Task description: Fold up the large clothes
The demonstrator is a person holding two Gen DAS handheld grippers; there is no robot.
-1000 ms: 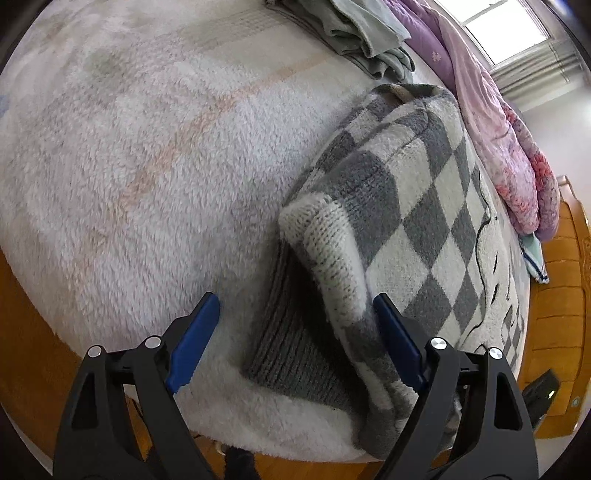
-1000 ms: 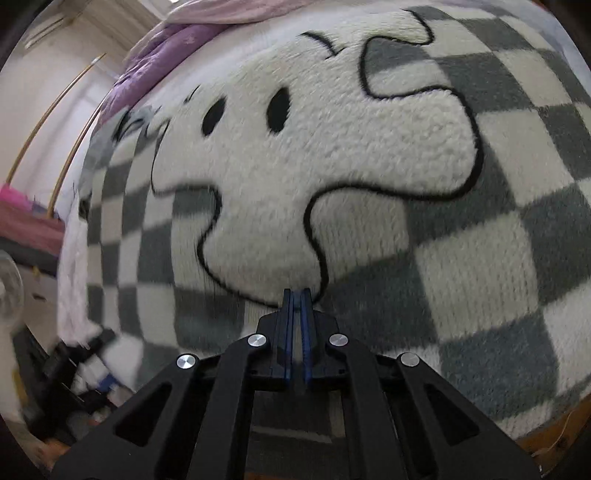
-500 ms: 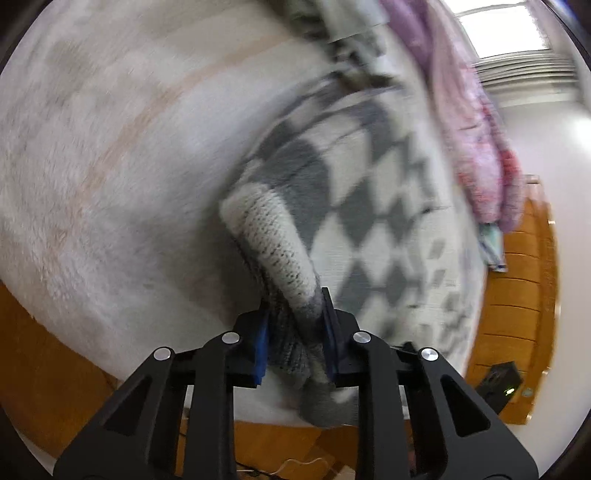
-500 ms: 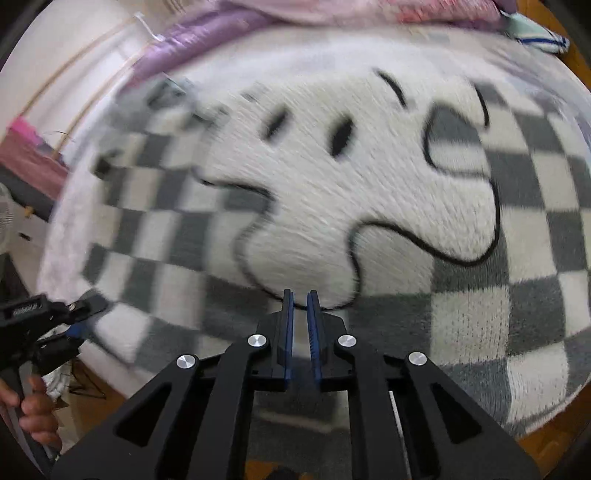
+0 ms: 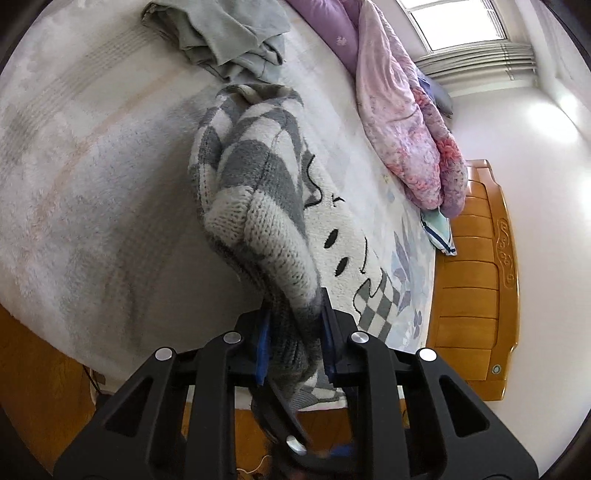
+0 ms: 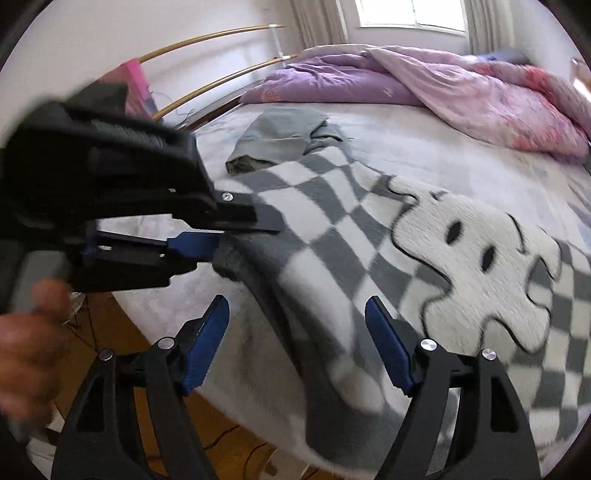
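A grey-and-white checkered knit sweater [image 5: 258, 192] with a white cartoon face lies on the fluffy white bed cover [image 5: 92, 166]. My left gripper [image 5: 293, 332] is shut on the sweater's ribbed edge and holds it lifted off the bed. In the right wrist view the sweater [image 6: 388, 240] spreads across the bed, and the left gripper [image 6: 221, 236] shows at the left, gripping the sweater's edge. My right gripper [image 6: 295, 332] is open, its jaws wide apart either side of the sweater's hanging hem near the bed's front edge.
A crumpled grey garment [image 5: 229, 33] lies beyond the sweater; it also shows in the right wrist view [image 6: 284, 136]. A pink and purple quilt [image 6: 424, 85] is heaped at the far side. A wooden bed board [image 5: 476, 280] stands at the right, wooden floor [image 5: 33, 387] below.
My left gripper closed on the sweater's ribbed edge and lifted it. My right gripper opened from shut and drew back from the sweater's front to its hem at the bed edge.
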